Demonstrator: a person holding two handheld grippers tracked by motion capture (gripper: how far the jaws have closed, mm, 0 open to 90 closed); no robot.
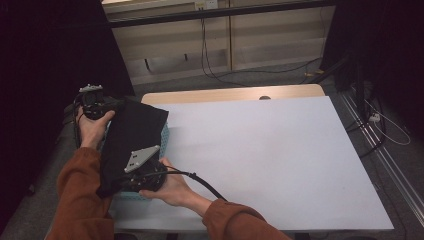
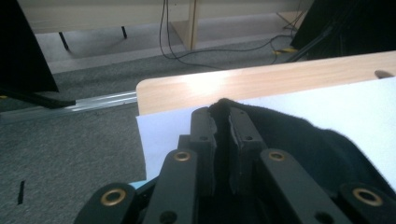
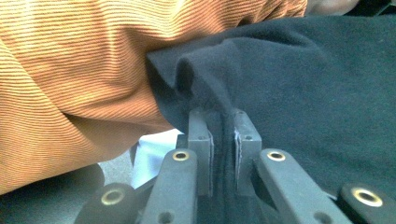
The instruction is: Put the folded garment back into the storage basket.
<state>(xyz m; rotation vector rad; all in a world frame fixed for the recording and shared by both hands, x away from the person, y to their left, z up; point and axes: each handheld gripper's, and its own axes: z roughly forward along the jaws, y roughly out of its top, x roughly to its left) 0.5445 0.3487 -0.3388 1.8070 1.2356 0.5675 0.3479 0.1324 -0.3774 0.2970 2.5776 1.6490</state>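
Observation:
A black cloth (image 1: 134,135) hangs stretched between my two grippers at the left edge of the white-covered table (image 1: 270,155). My left gripper (image 1: 116,104) holds its far corner, jaws shut on a pinch of the black cloth (image 2: 280,135); the gripper's tips (image 2: 222,122) show the fabric bunched between them. My right gripper (image 1: 120,181) is shut on the near edge, where the black cloth (image 3: 299,74) folds into the narrow gap at its tips (image 3: 223,125). An orange sleeve (image 3: 79,74) lies right beside that grip.
A light blue basket (image 1: 163,142) sits under the cloth at the table's left edge. The table's wooden far rim (image 1: 235,93) borders grey carpet with cables (image 1: 210,65) and a low shelf unit behind. A metal rail (image 2: 93,100) lies on the floor.

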